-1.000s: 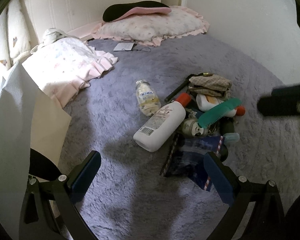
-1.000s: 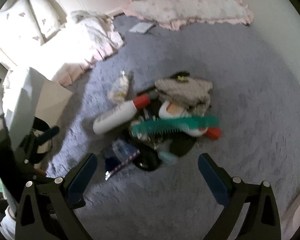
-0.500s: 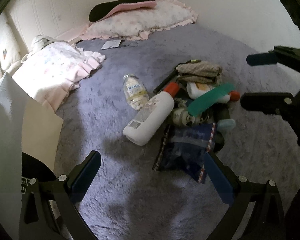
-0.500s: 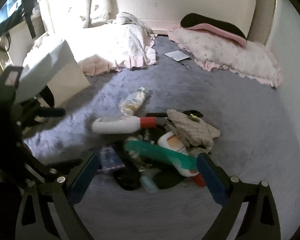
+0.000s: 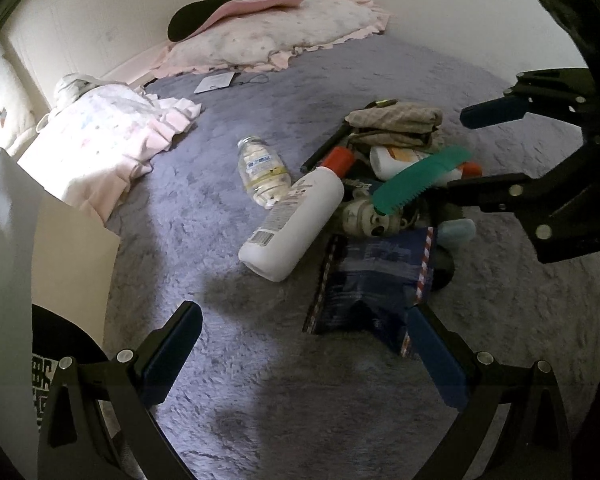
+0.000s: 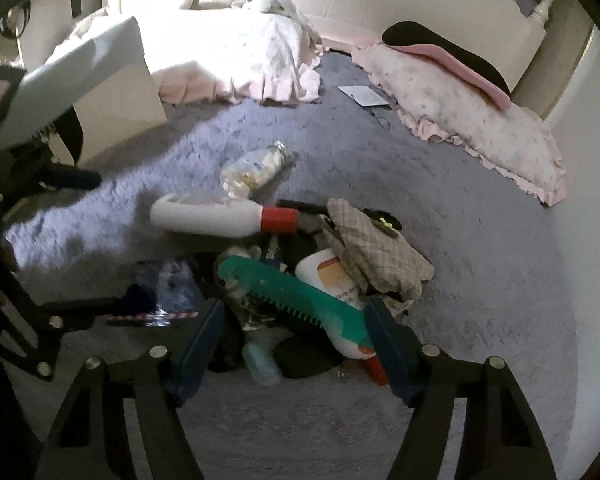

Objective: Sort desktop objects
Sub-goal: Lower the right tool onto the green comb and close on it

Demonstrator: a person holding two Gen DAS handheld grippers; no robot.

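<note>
Lying white bottle (image 5: 294,222), barcode label, writing unreadable, green comb (image 5: 420,180)

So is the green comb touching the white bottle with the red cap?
Apart. The left wrist view shows the green comb ending short of the white bottle, dark clutter between them.

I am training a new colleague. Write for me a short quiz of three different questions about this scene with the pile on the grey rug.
1. True or false: the green comb lies on top of the pile.
2. Which gripper is nearer the comb? A) left gripper B) right gripper
3. Fill in: the white bottle has a ___ cap.

Key: 1 true; 2 B; 3 red.
</note>
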